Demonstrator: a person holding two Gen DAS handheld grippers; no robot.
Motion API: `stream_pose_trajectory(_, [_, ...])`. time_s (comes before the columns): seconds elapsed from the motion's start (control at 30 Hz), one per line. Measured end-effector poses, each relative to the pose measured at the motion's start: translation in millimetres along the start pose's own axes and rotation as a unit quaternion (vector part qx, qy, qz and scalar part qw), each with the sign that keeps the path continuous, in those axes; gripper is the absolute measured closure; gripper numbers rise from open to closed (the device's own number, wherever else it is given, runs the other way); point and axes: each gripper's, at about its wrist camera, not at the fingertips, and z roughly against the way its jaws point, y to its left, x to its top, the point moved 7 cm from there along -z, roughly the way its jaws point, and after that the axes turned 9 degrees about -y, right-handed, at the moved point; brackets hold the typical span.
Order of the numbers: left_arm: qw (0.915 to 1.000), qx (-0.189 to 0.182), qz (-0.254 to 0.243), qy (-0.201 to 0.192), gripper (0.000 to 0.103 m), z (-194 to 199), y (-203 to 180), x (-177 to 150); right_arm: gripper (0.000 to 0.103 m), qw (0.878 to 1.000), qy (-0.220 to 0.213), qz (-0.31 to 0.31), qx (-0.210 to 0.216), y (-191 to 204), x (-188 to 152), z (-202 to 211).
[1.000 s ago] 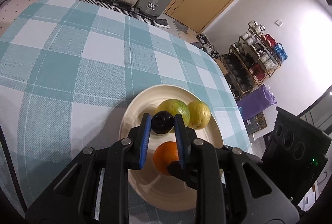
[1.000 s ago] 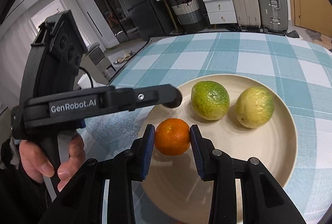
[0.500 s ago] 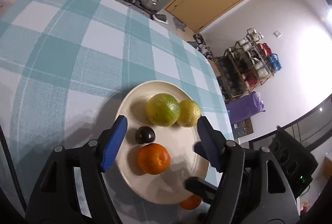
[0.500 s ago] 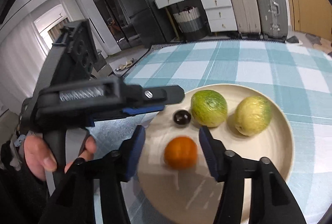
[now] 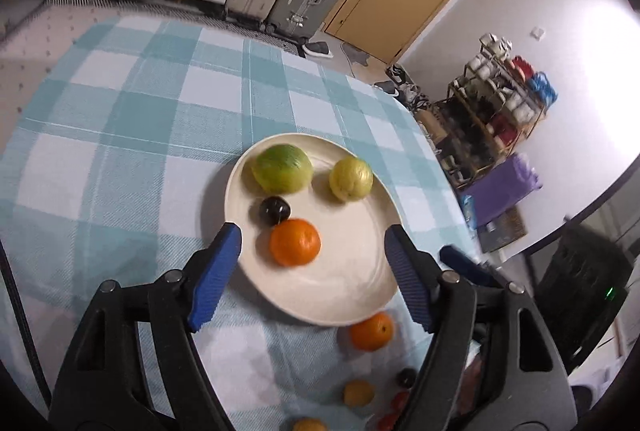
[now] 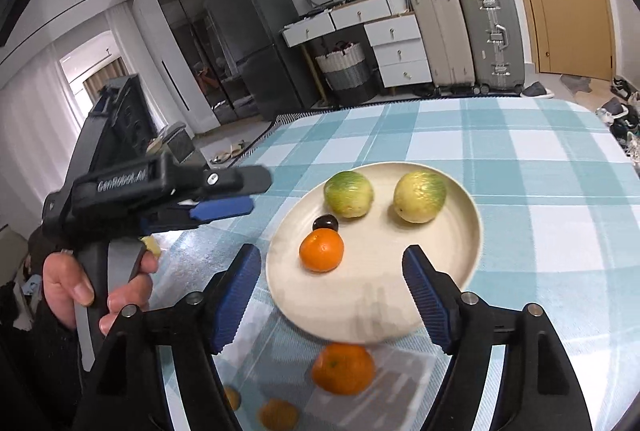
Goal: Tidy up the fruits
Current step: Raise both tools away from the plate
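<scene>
Honestly, both grippers, left gripper point(image 5: 312, 263) and right gripper point(image 6: 332, 285), are opening empty, so grab the loose orange point(image 6: 343, 368) just below the plate point(image 6: 460, 271) next, squeezing gently.

The left gripper point(image 5: 312, 267) hangs above the near edge of the cream plate point(image 5: 352, 295), jaws opening, nothing between them. On the plate: a green fruit point(image 5: 283, 168), a yellow fruit point(image 5: 351, 178), a dark round fruit point(image 5: 274, 211) touching an orange point(image 5: 295, 242). On the checked cloth point(image 5: 120, 159) covering the worktop, just beside the plate's near rim, lies a second orange point(image 5: 371, 331); several smaller fruits lie nearer the camera.
</scene>
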Motion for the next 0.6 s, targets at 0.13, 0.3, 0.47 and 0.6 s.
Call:
stream_pose_trajectory(0.13, [0.9990, 0.023, -0.035, -0.016, 0.032, 22, -13, -12, 0.020, 1.000, -0.010, 0.004, -0.002, 2, 1, 17])
stream_pose_trajectory(0.3, [0.9955, 0.053, -0.067, -0.042, 0.025, 50, -25, -20, 0.015, 0.999, -0.026, 0.016, -0.010, 7, 2, 38])
stream_pose_trajectory(0.47, [0.9890, 0.097, -0.099, -0.052, 0.021, 71, -32, -34, 0.009, 0.999, -0.041, 0.010, -0.014, 10, 0, 58])
stream_pose_trajectory(0.6, [0.9877, 0.113, -0.095, -0.052, 0.020, 80, -30, -48, 0.004, 0.998, -0.054, 0.008, -0.020, 13, -2, 72])
